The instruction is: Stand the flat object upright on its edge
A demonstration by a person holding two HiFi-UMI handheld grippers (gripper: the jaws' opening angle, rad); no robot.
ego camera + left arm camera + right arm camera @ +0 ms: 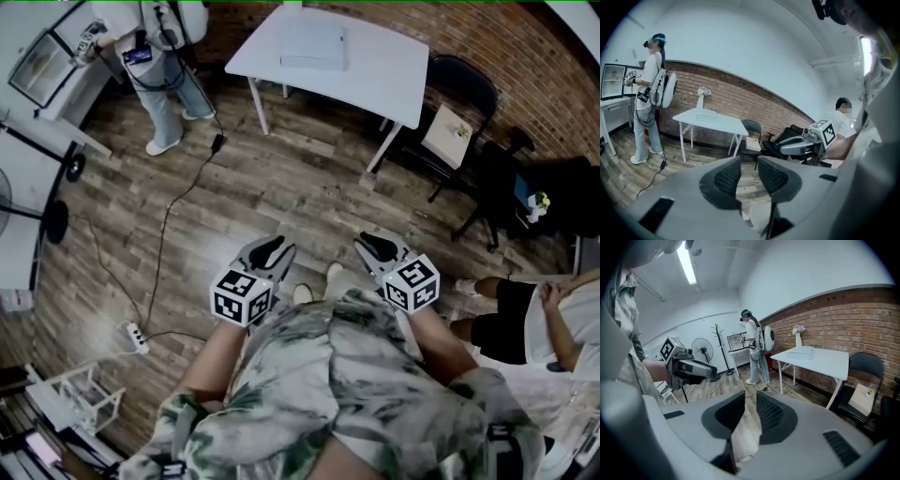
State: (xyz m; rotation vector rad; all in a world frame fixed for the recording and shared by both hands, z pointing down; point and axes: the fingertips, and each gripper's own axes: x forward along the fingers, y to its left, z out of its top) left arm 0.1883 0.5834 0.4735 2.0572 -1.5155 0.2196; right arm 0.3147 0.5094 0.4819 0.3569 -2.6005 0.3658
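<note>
Two grippers part open and empty, box flat on the table

Both grippers hang in front of the wearer's chest, over the wood floor (281,178) and side by side with a gap between them. The left gripper (749,176) has its jaws a little apart. Only floor boards show through the narrow slot between the ribbed pads, so it holds nothing. The right gripper (751,413) stands the same way, with a slim gap between its pads and nothing in it. Each gripper view catches the other gripper off to the side, at much the same height.

The box (314,45), white and thin, lies flat on its broad face on the white table (375,80), near the table's back edge. The table stands by the brick wall (506,37), well apart from both grippers, with open floor between.

A dark folding chair (459,103) stands just beside the table, with a pale thing on its seat. A person with a backpack (164,56) stands at a counter, off to the table's left in the head view. Another person (534,323) sits at the right edge of the head view, near the right gripper. A power strip (137,337) lies on the floor to the left of the wearer, and a dark cable (169,211) runs from it toward the standing person.
</note>
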